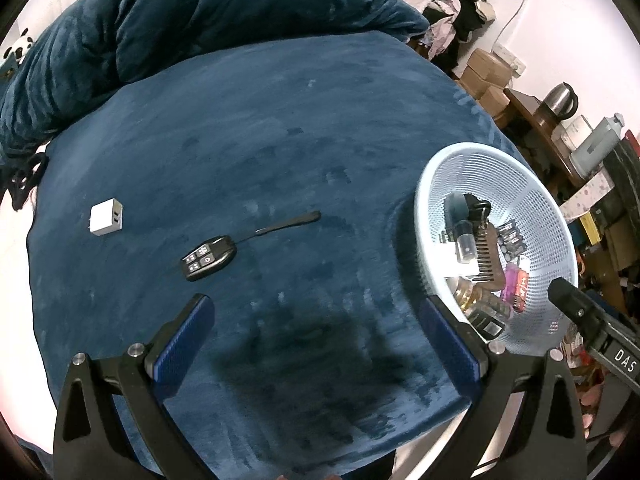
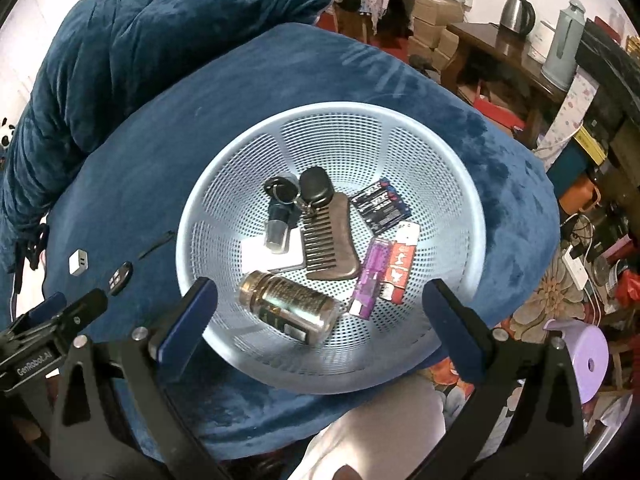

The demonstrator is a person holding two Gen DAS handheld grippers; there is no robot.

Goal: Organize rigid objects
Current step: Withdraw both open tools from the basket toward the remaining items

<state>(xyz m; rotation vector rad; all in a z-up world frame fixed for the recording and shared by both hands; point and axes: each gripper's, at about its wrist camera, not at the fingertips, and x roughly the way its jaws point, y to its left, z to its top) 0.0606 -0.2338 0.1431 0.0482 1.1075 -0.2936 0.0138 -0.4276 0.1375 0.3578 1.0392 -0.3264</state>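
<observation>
Left wrist view: black key fob (image 1: 209, 257) with antenna lay on blue plush cover (image 1: 280, 140), well apart from pale-blue mesh basket (image 1: 436, 184).
Both the left gripper (image 1: 316, 320) and right gripper (image 2: 320, 300) stood spread, empty. Fob looked light, rigid, smooth; best pinched across its body. Open cover surrounded it.

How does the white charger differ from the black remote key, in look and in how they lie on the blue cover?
The white charger is a plain boxy block with ports on one side; the black remote key is a flatter oval with light buttons on top. The remote key has a thin dark strap trailing from it; the charger has none. The remote key lies nearer the open left gripper than the charger. Both rest on the blue cover, outside the basket.
</observation>
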